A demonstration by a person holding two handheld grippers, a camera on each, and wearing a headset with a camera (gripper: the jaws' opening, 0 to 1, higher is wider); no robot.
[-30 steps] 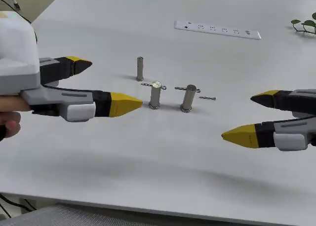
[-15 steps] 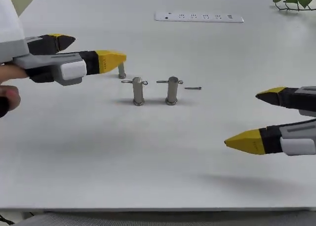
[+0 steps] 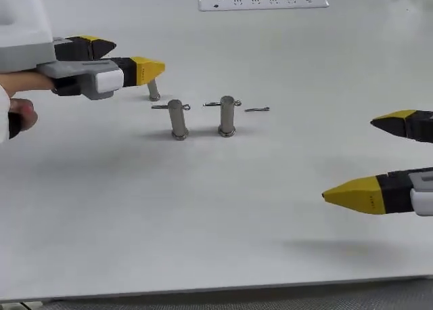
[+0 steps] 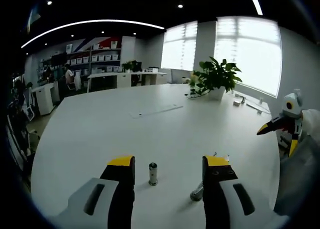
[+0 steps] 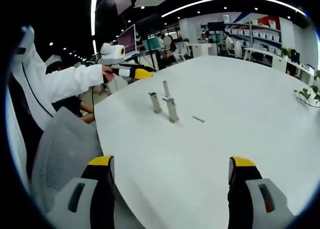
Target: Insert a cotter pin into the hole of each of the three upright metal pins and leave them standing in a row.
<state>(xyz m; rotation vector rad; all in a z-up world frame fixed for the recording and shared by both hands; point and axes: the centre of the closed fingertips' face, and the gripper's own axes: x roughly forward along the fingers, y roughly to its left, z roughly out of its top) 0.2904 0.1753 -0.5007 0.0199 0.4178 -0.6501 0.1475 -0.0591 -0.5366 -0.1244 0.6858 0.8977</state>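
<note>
White table (image 3: 203, 215) in an office with bright windows (image 4: 245, 54) and a plant (image 4: 215, 79); a power strip (image 3: 264, 2) lies at the far side. Left gripper (image 3: 135, 57) hovers level, jaws apart, near the bare pin (image 3: 153, 91) (its top hidden by a tip); right gripper (image 3: 349, 160) hangs well apart from the pins, jaws wide. Middle pin (image 3: 178, 120) and right pin (image 3: 226, 117) stand upright with cotters (image 3: 161, 107) through; a loose cotter (image 3: 257, 109) lies just beside.

The left gripper (image 3: 139, 58) has yellow jaw tips, black mid-sections and a light grey and white body. The right gripper (image 3: 348, 160) has the same yellow, black and grey scheme. The metal pins (image 3: 178, 118) and the loose cotter pin (image 3: 257, 109) are plain silver-grey. The table (image 3: 203, 215) is uniform white. The power strip (image 3: 264, 3) at its far edge is white.
</note>
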